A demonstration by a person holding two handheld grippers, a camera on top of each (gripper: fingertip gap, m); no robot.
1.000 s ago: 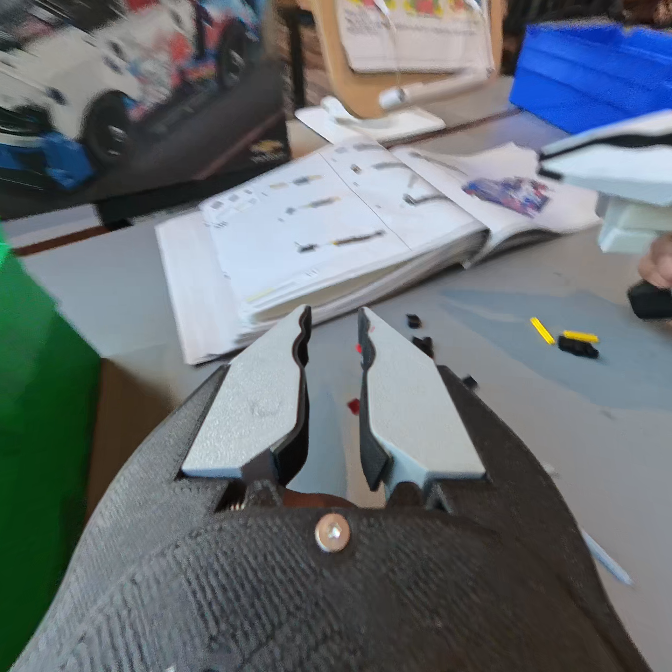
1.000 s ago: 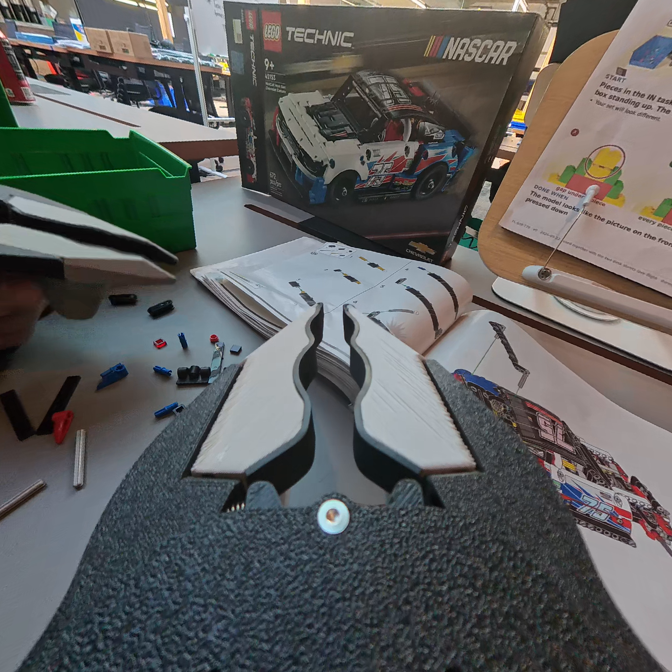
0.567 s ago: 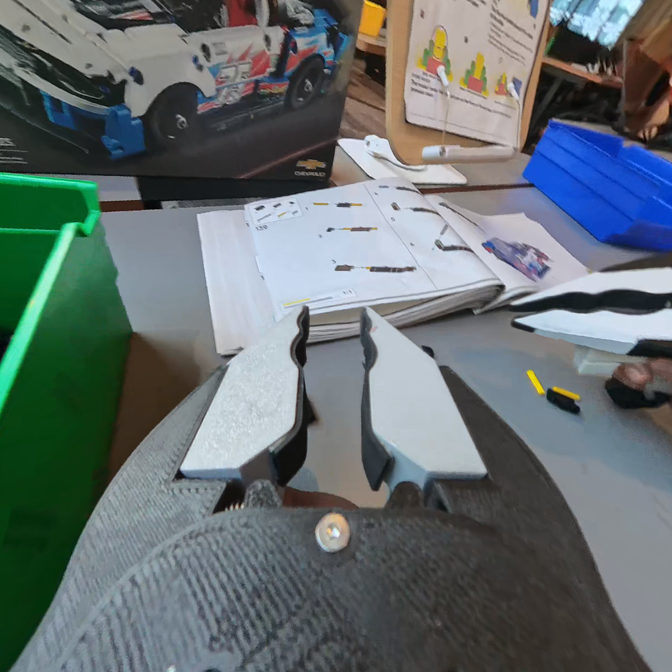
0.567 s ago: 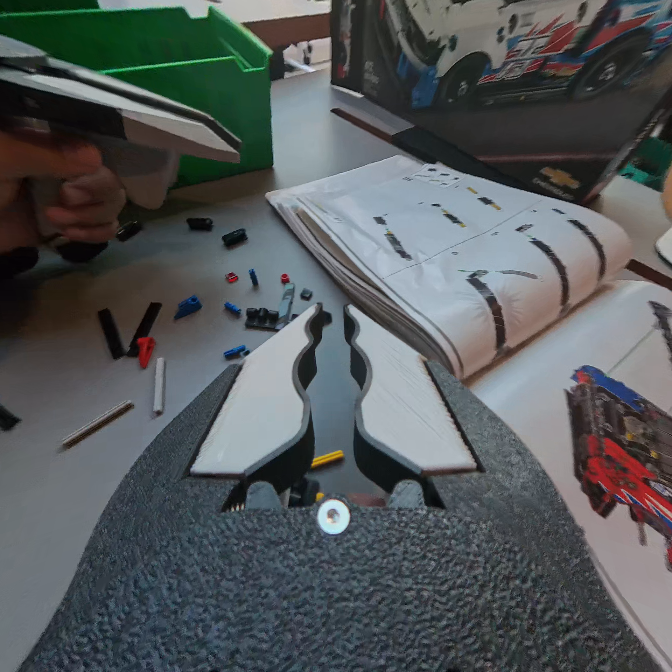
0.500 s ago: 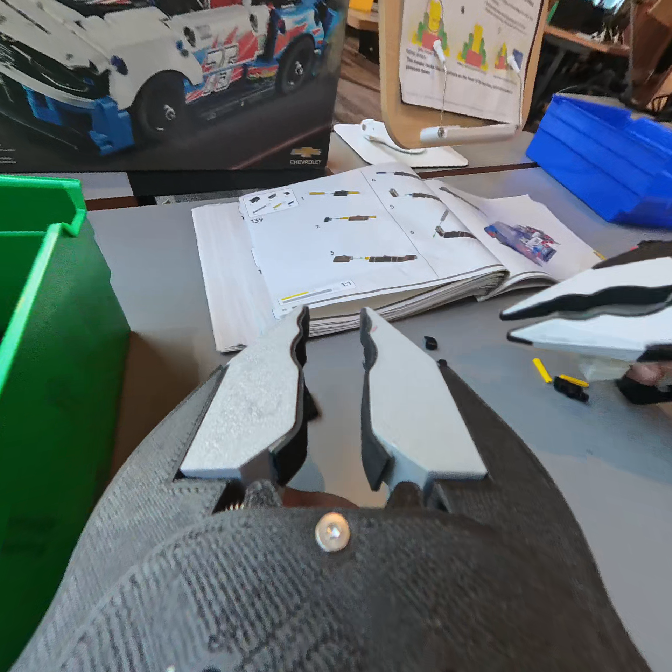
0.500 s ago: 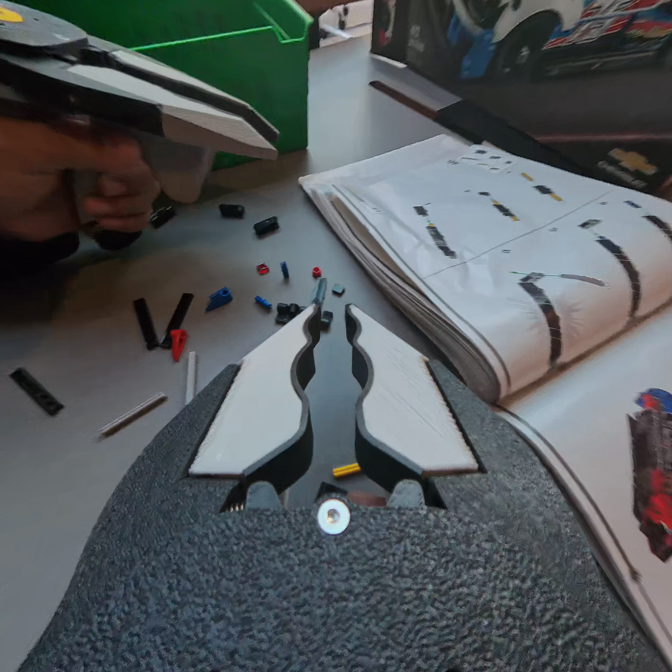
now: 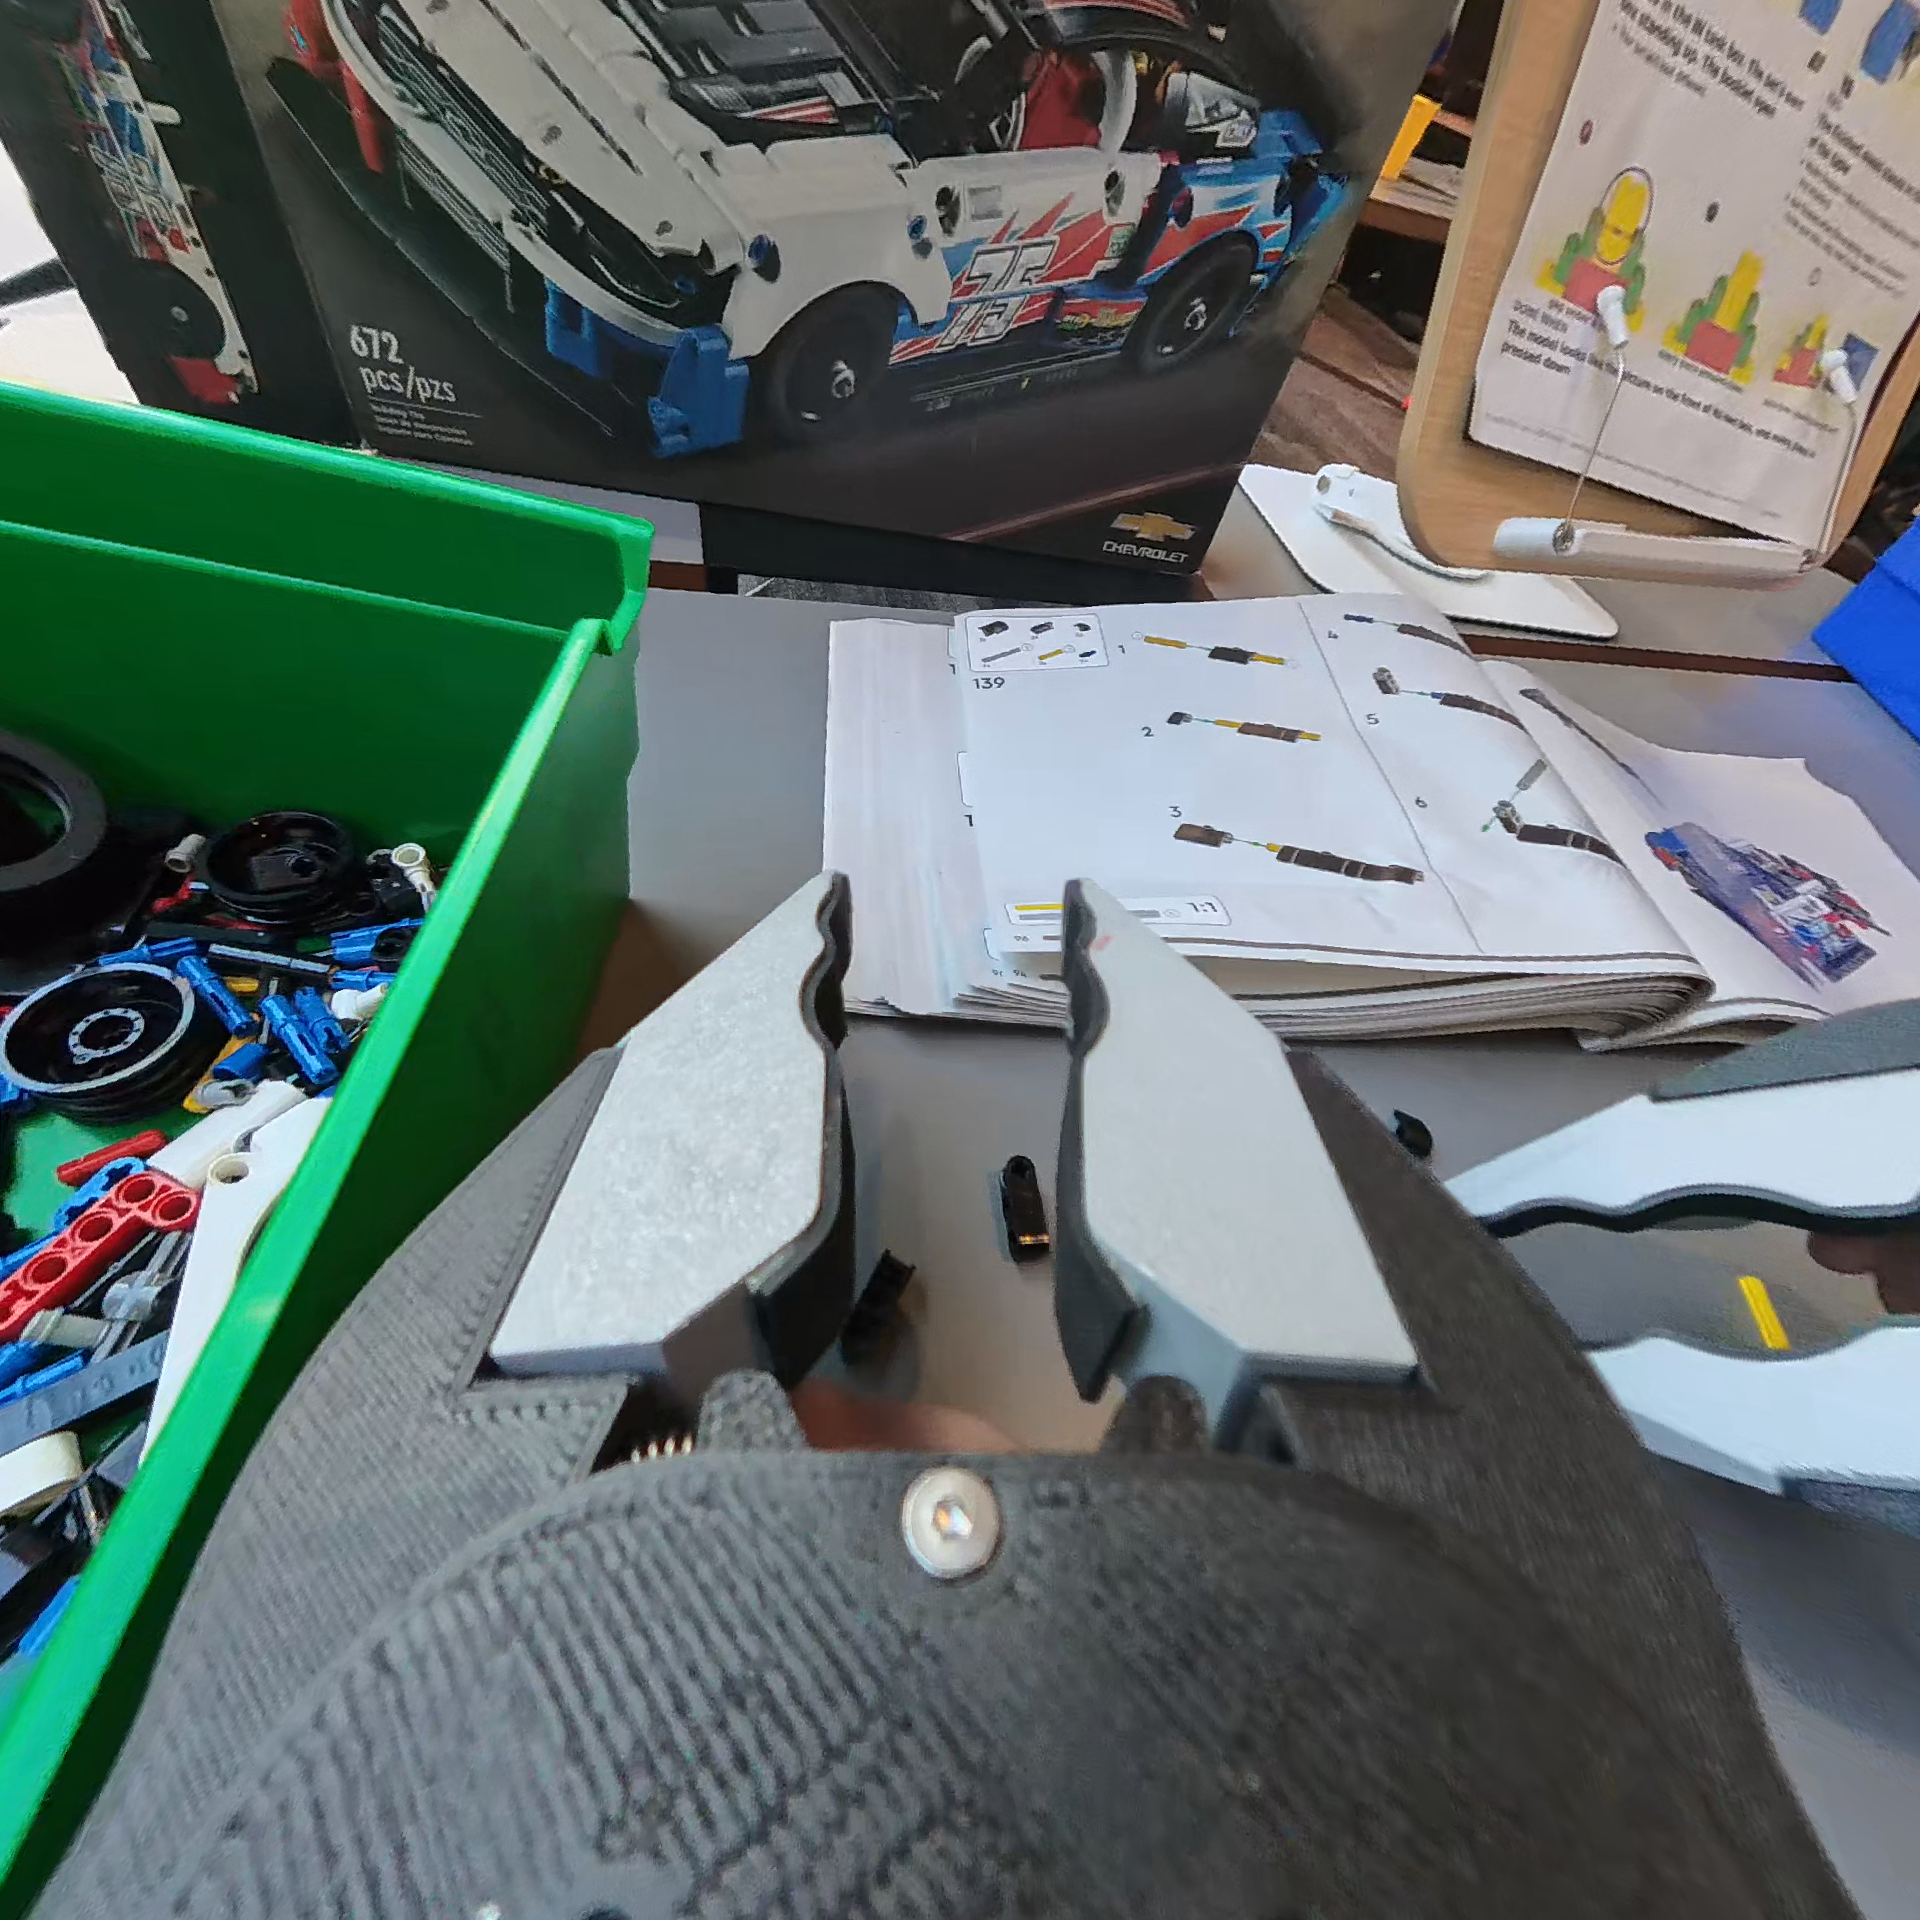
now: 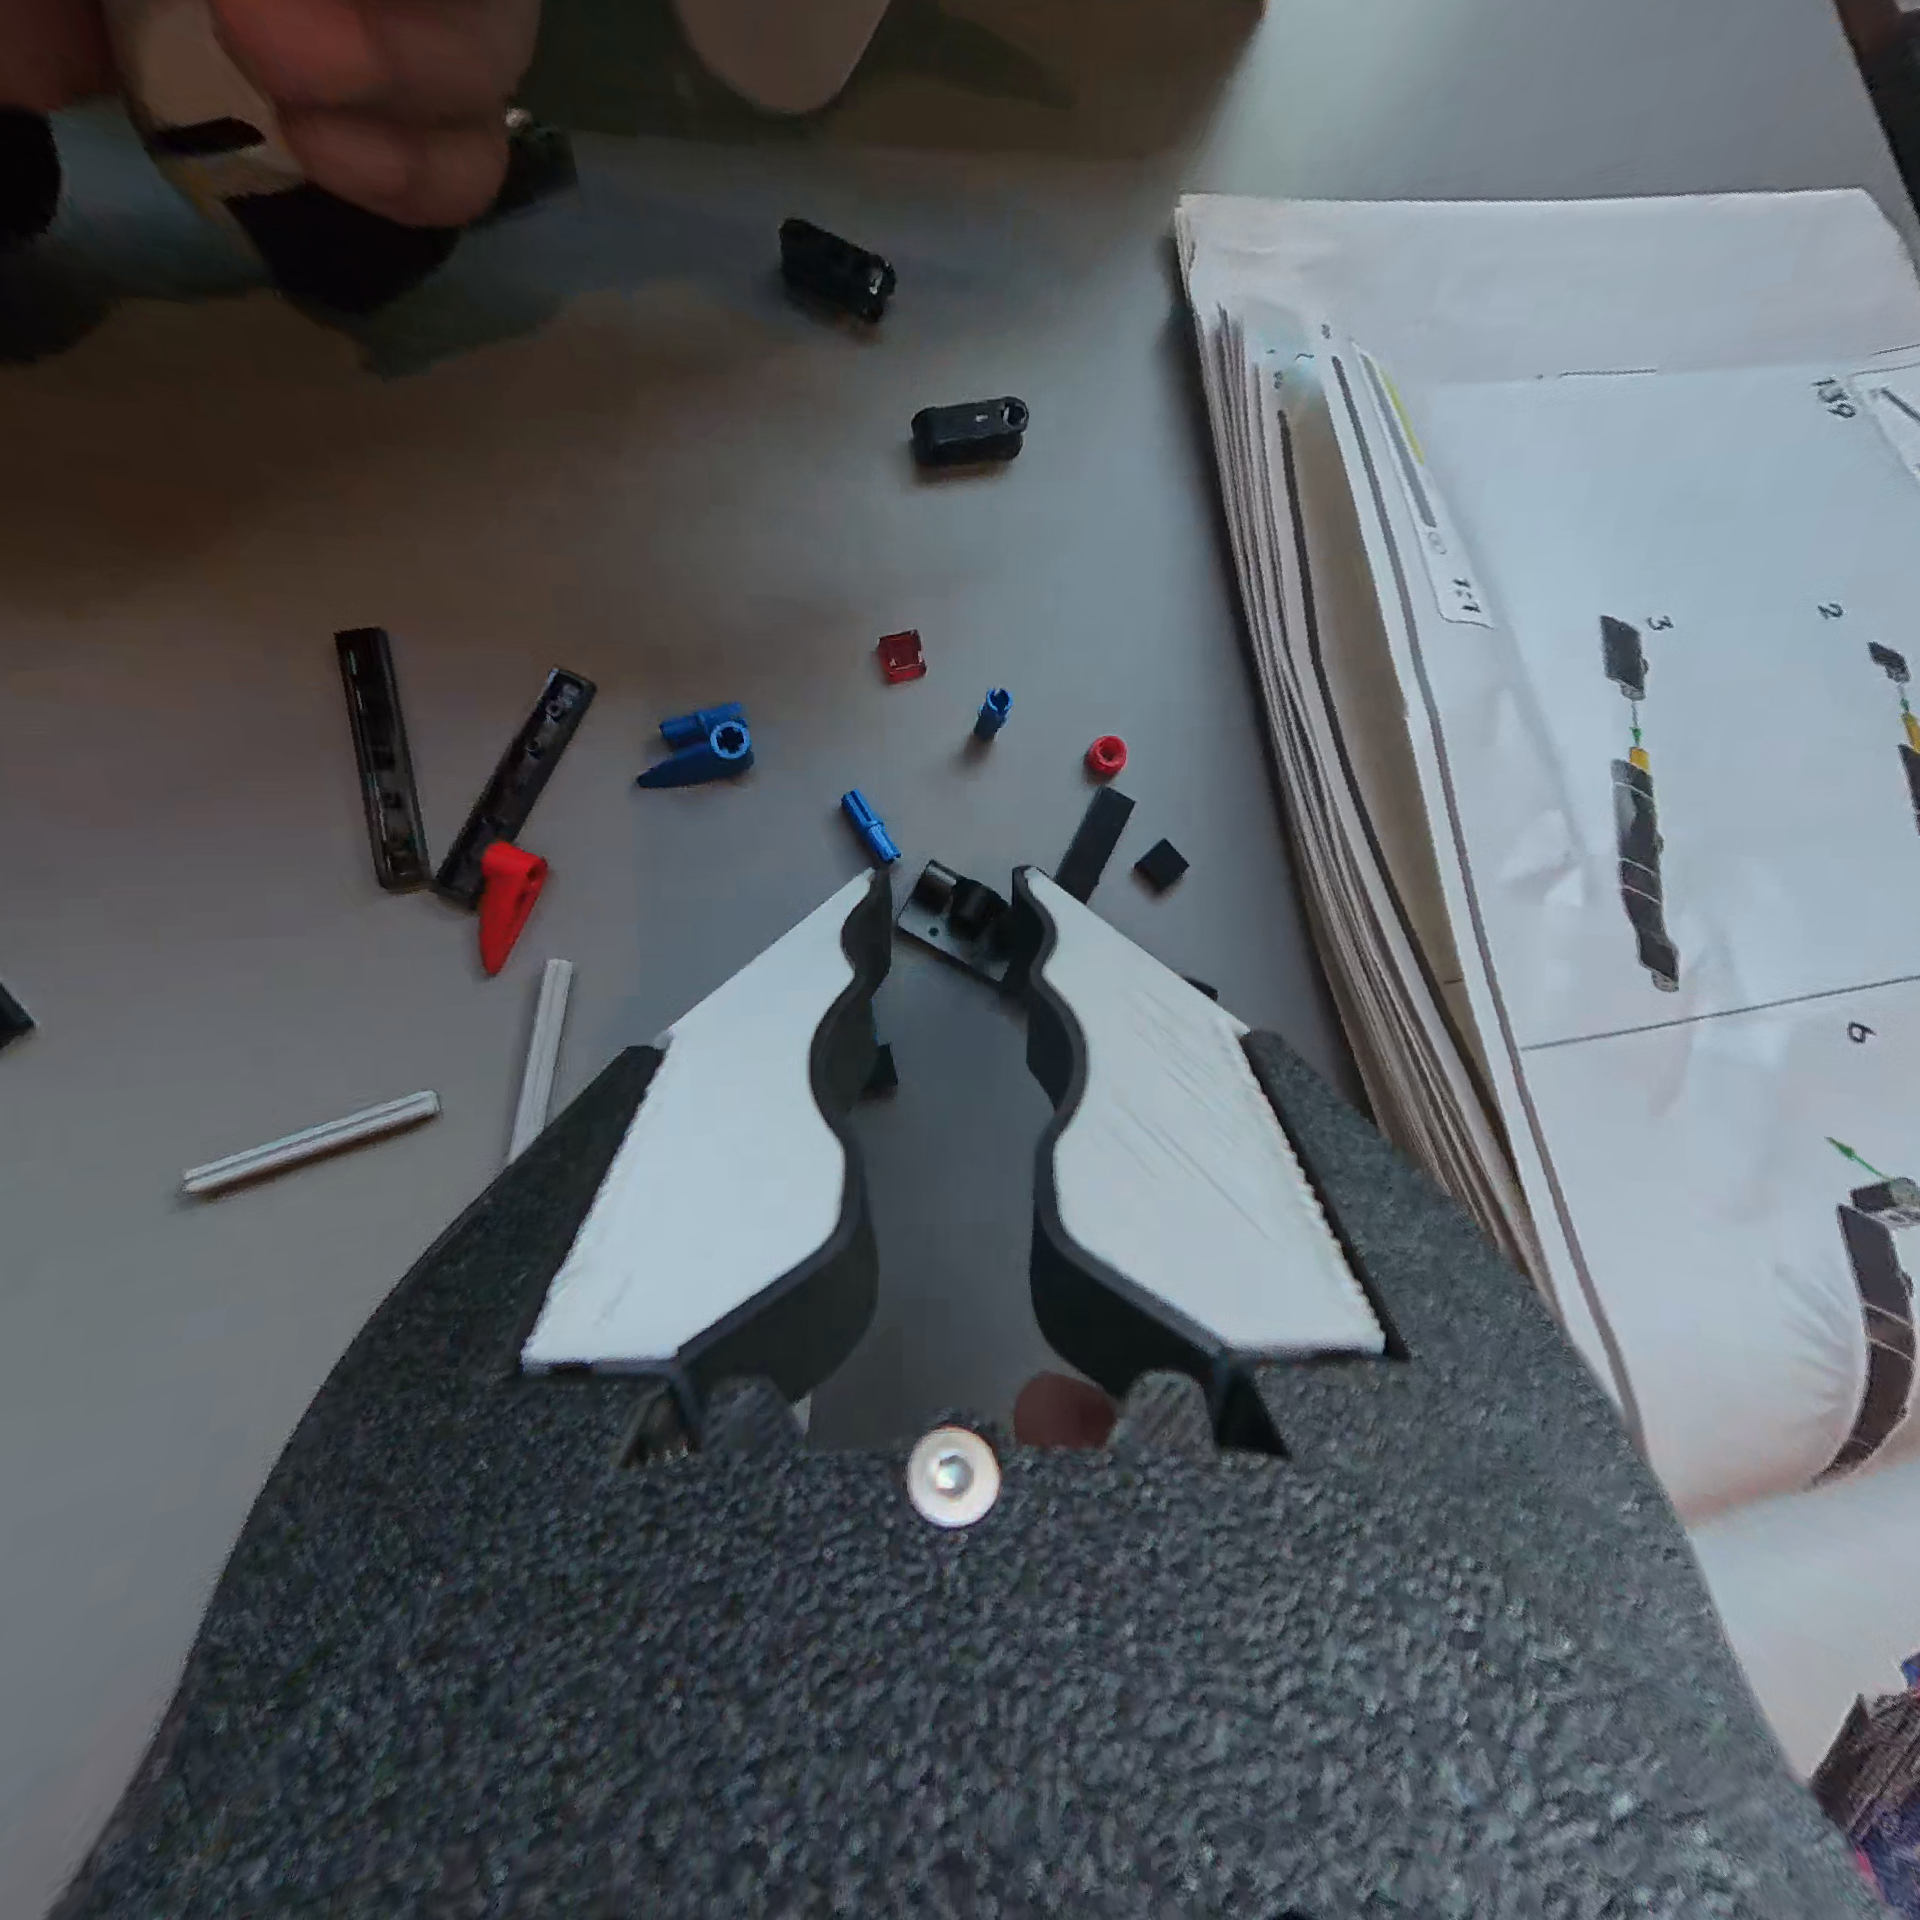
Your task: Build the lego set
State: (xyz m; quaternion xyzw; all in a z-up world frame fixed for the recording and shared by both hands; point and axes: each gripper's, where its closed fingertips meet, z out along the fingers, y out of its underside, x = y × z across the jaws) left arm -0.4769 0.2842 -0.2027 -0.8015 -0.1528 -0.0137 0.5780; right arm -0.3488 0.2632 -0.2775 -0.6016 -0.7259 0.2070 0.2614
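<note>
Two views show different things. Only the left wrist view shows the green bin (image 7: 416, 852) full of lego pieces, left of the left tongs (image 7: 951, 925), and the lego box (image 7: 790, 260) far ahead. Only the right wrist view shows small loose pieces spread on the table (image 8: 312, 499). Both tongs are released, holding nothing. A black studded piece (image 8: 956, 914) lies right at the tips of the right tongs (image 8: 951, 883). A small black connector (image 7: 1020, 1205) lies between the left tongs' fingers.

a workshop or lab bench: a grey table (image 7: 727, 727) holds a green parts bin (image 7: 436, 935) at left, an open instruction booklet (image 7: 1299, 831) mid-frame, a toy-set box (image 7: 831, 260) along the top, and a sheet on a wooden stand (image 7: 1475, 364) upper right.
</note>
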